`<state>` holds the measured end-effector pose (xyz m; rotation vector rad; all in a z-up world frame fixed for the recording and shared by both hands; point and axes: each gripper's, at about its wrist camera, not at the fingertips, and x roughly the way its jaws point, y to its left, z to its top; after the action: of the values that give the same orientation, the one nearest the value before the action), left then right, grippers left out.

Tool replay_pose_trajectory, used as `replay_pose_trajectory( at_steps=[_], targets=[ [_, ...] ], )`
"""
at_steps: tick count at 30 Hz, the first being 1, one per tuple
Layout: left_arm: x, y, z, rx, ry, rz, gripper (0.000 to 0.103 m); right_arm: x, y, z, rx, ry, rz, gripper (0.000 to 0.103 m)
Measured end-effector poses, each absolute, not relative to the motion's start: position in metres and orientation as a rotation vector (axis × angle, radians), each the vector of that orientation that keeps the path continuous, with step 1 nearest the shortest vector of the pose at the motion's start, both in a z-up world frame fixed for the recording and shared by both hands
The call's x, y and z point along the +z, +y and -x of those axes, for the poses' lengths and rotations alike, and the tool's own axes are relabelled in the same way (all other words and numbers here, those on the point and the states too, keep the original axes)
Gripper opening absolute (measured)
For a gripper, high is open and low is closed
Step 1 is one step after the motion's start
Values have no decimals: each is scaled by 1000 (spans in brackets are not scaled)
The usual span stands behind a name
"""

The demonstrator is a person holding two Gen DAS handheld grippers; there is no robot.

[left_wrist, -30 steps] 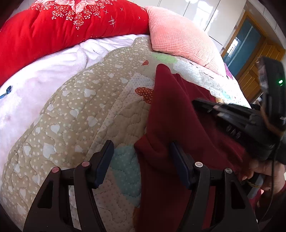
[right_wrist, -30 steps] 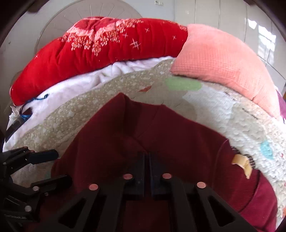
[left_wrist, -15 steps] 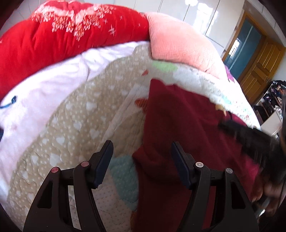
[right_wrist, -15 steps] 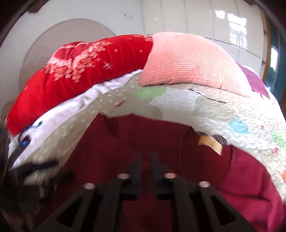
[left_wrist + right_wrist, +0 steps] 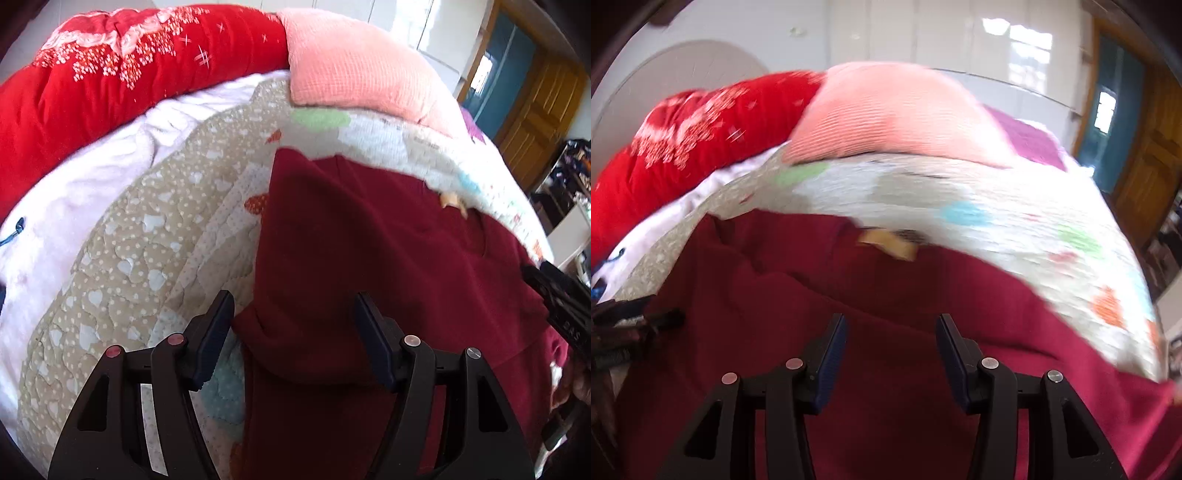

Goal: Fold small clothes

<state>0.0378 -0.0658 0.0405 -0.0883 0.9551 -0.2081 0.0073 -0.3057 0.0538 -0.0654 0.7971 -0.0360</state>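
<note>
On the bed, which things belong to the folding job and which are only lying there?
For the job: dark red garment; left gripper, open; right gripper, jaws opening, nothing held.

Only lying there: patchwork quilt; pink pillow; red blanket; white blanket.

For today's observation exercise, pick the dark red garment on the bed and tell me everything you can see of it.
The dark red garment is soft, matte knit-like cloth, lying mostly flat on the patchwork quilt with one side folded in, leaving a straight edge on its left in the left wrist view. A small tan label shows near its far edge. Folds bunch at the near left corner. The left gripper hovers open above it; the right gripper, jaws opening, pinches nothing.
</note>
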Motion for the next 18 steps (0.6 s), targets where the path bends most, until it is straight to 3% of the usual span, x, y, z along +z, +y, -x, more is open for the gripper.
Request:
replay_pose_trajectory(
  at_steps=[2,5,7,8,9,10,14,18],
  targets=[
    [43,-71,-39,-212,949,84,67,60,-333,9,-153,782,96,53],
    [39,-81,-41,-202,957,56,67,58,-373,23,-310,777,71,74],
    [36,-88,-40,-183,955,12,67,49,-391,24,-322,813,3,74],
    [35,-89,-39,-179,955,0,67,44,-396,22,-305,836,-30,59],
    [34,-89,-39,-177,955,-7,67,40,-400,22,-283,845,-62,16],
    [34,-89,-38,-178,953,-6,67,36,-402,21,-237,857,-112,5],
    [33,-86,-40,-173,958,14,67,43,-402,31,-247,806,-120,5],
    [46,-89,-31,-172,933,11,67,26,-400,22,-265,867,-109,5]
  ],
)
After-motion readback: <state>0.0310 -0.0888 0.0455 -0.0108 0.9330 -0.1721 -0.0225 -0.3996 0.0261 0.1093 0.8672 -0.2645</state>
